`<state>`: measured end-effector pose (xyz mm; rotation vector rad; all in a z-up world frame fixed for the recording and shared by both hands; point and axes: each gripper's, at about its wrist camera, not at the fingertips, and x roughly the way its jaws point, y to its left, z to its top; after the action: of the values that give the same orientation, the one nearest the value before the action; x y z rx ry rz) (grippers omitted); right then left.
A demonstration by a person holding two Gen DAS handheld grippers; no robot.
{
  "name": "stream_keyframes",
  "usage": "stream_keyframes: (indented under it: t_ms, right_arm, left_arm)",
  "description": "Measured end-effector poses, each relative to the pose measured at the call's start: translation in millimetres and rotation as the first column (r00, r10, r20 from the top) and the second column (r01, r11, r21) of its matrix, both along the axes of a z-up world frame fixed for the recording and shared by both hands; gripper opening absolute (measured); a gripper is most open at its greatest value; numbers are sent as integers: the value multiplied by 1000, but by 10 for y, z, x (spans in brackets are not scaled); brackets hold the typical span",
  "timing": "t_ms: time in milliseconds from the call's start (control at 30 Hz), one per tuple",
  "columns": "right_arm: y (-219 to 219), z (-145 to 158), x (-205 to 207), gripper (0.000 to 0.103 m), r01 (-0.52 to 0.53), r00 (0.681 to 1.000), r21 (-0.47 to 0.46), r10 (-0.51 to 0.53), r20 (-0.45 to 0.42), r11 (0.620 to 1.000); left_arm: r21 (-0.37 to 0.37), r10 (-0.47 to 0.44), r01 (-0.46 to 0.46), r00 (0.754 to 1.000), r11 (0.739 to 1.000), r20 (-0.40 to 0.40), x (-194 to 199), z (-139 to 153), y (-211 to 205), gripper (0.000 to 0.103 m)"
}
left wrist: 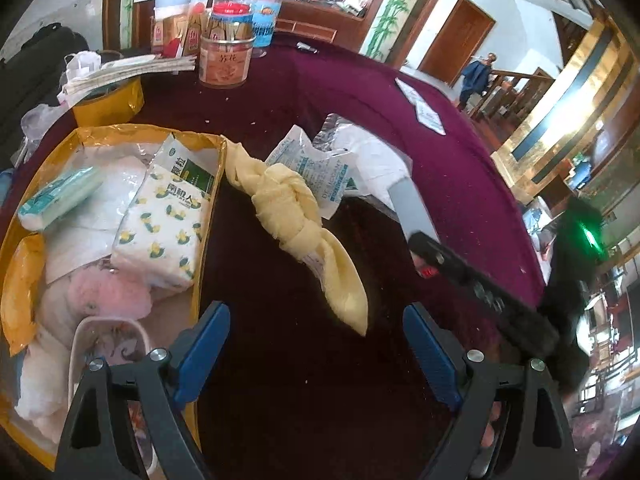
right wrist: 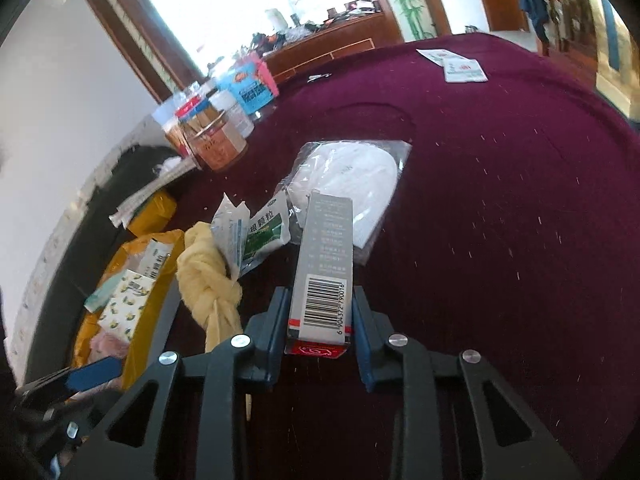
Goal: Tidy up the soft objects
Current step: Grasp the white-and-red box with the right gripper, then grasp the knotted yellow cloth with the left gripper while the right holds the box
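A knotted yellow cloth (left wrist: 296, 216) lies on the maroon tablecloth (left wrist: 460, 168), ahead of my open, empty left gripper (left wrist: 316, 352). It also shows in the right wrist view (right wrist: 208, 280). A yellow tray (left wrist: 210, 216) on the left holds tissue packs (left wrist: 160, 232), a sachet and a pink plush (left wrist: 104, 296). My right gripper (right wrist: 320, 320) is shut on a grey box (right wrist: 324, 268) with a barcode, held above the table. The box (left wrist: 408, 208) and right gripper show at the right in the left wrist view. White sachets (left wrist: 316, 168) and a bagged white pad (right wrist: 352, 176) lie beyond the cloth.
Jars (left wrist: 226, 52), boxes and a clear container (left wrist: 264, 8) stand at the table's far left edge. A yellow box with papers on it (left wrist: 108, 96) sits behind the tray. Small packets (right wrist: 456, 64) lie far across the table. A person (left wrist: 476, 76) stands in the background.
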<state>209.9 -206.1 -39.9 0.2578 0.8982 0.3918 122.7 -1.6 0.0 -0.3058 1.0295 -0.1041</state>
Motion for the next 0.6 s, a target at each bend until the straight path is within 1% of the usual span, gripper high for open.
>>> stream_keyframes:
  t_ms: [100, 200, 300, 333, 400, 500, 533, 567, 600]
  right_arm:
    - [-67, -59, -80, 29, 12, 1000, 51, -12, 1, 999]
    - [-12, -72, -90, 29, 21, 1000, 6, -21, 12, 1000]
    - [0, -78, -97, 29, 27, 1000, -15, -26, 16, 1000]
    - [-22, -86, -88, 29, 38, 999, -13, -38, 12, 999]
    - [-113, -89, -84, 29, 84, 996, 2, -84, 6, 996]
    - [-193, -114, -72, 29, 139, 990, 7, -139, -15, 990]
    - [-203, -119, -64, 29, 139, 990, 13, -139, -20, 990]
    - [-201, -124, -56, 29, 133, 991, 18, -132, -25, 991]
    - [-192, -125, -56, 29, 128, 992, 18, -127, -26, 992]
  left_arm:
    - [-19, -5, 4, 999, 1000, -32, 136, -60, -24, 91]
    - [31, 9, -8, 1000, 999, -26, 281, -97, -70, 91]
    - [30, 22, -20, 998, 999, -53, 431, -193, -75, 91]
    - [34, 34, -32, 997, 999, -68, 473, -231, -74, 90]
    - [38, 41, -39, 997, 999, -67, 523, -270, -97, 90]
    - [77, 58, -53, 996, 996, -67, 594, -337, -143, 82]
    - [80, 56, -50, 996, 996, -73, 618, -365, -154, 76]
    - [106, 58, -48, 995, 993, -87, 646, -408, -173, 71]
    - [148, 66, -54, 995, 987, -75, 645, -412, -194, 66]
